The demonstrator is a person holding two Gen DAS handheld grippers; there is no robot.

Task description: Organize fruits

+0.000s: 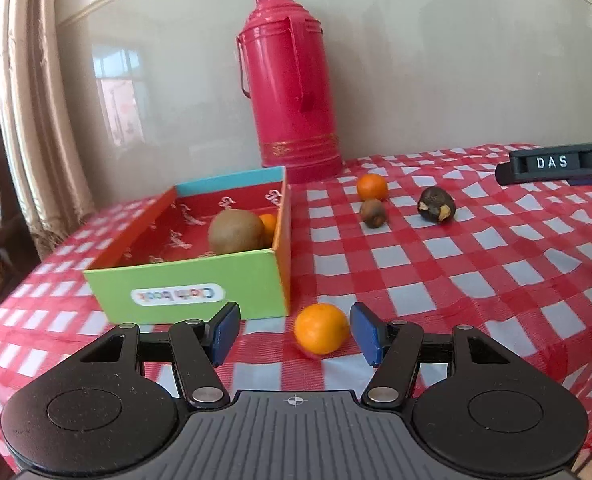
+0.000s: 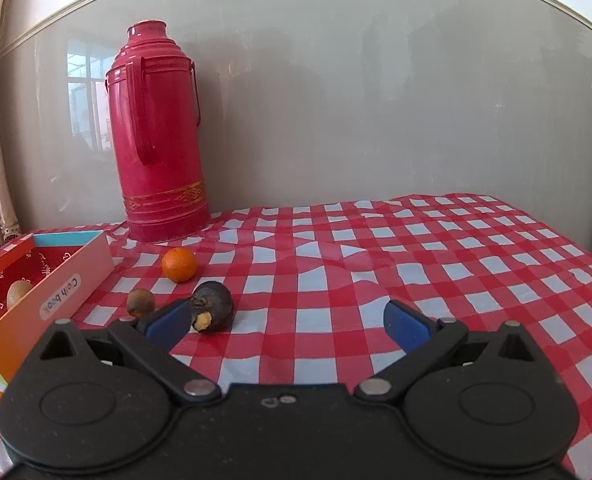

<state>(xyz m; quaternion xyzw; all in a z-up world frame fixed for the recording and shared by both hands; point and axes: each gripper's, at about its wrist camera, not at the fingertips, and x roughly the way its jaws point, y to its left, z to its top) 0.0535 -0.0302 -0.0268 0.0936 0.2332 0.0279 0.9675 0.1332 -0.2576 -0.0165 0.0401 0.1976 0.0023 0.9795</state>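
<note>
Left claw [image 1: 293,330] gapes around the round orange citrus fruit [image 1: 320,328], lower centre, pads clear; centre it, then squeeze gently. Right claw [image 2: 287,322] gapes empty.

Three oranges [image 1: 322,328], one kiwi [image 1: 235,231], two dark fruits [image 1: 436,205], one box [image 1: 187,284], one thermos [image 1: 291,84]

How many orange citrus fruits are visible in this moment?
3. One orange lies between the open left gripper pads; one lies near the red thermos; one sits in the box behind the kiwi. The kiwi may hide more.
</note>
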